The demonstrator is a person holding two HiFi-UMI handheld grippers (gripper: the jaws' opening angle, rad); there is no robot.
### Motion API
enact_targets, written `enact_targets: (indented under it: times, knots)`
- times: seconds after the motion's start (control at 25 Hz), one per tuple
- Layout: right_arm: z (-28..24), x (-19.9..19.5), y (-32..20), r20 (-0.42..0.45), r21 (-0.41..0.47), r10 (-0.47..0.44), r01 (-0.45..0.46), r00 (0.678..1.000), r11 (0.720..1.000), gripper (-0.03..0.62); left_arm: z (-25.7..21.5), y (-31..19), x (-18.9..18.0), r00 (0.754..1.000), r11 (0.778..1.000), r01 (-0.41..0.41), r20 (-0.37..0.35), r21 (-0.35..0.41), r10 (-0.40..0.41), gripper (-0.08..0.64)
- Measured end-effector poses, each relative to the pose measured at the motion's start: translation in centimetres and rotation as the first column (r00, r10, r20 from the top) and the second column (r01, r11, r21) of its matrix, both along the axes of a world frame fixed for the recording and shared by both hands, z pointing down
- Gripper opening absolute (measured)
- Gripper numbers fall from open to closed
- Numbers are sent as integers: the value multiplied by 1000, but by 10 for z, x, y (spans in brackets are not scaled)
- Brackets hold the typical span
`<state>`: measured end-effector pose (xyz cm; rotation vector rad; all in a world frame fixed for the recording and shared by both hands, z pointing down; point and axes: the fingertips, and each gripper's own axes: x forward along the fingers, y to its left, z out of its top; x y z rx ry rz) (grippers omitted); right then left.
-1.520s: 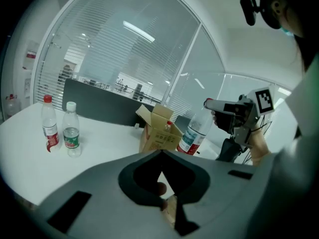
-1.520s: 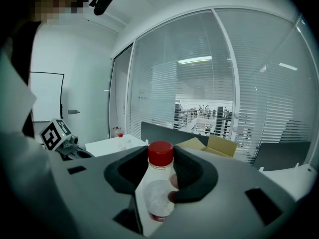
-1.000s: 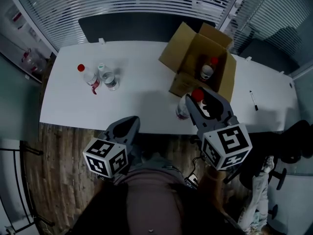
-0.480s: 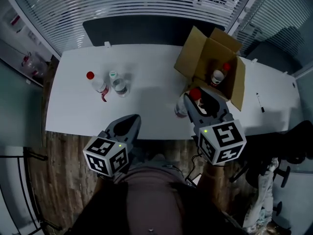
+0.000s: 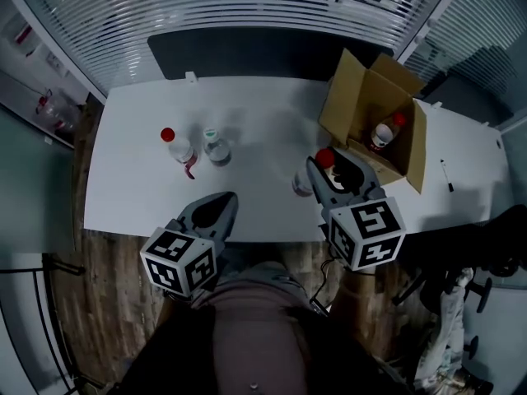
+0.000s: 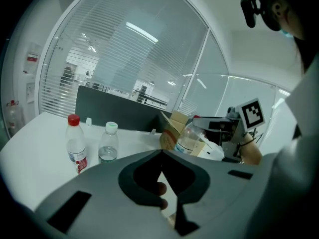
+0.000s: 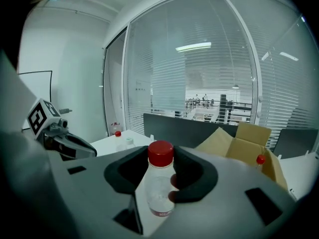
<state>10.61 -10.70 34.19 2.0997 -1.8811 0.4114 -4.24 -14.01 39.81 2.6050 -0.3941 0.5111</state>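
Right tongs (image 5: 329,174) clenched on a red-capped bottle (image 7: 160,182), gripped just below the cap and held upright over the table (image 5: 263,130), near its front edge, beside the cardboard box (image 5: 340,105). Left tongs (image 6: 162,156) pressed together, empty, off the table's front. Two other bottles (image 5: 216,146) stand side by side mid-table.

Head overhead, gripper views low; share held bottle (image 7: 160,185).

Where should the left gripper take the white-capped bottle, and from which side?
Probably its straight body below the shoulder, from the near table edge: the white-capped bottle stands upright, and the red-capped bottle close at its left crowds a sideways approach.
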Motion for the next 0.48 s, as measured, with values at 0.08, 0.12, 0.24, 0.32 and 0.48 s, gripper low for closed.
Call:
enact_targets:
  times: [0.08, 0.12, 0.24, 0.32, 0.48]
  knots:
    - [5, -4, -8, 4, -7, 2, -2, 1000, 1000, 170, 1, -8, -4, 1000, 1000, 0, 2, 1, 0, 8]
    - [6, -5, -12, 5, -9, 3, -3, 1000, 1000, 170, 1, -12, -5, 1000, 1000, 0, 2, 3, 0, 8]
    - [12, -10, -24, 8, -16, 3, -3, 1000, 1000, 170, 0, -24, -8, 1000, 1000, 2, 0, 10, -2, 8]
    - [16, -12, -32, 9, -23, 1, 0, 1000, 1000, 170, 0, -31, -11, 1000, 1000, 4, -1, 14, -4, 8]
    - [29, -17, -48, 14, -41, -10, 10, 1000, 999, 170, 5, -43, -17, 1000, 1000, 11, 8, 15, -11, 8]
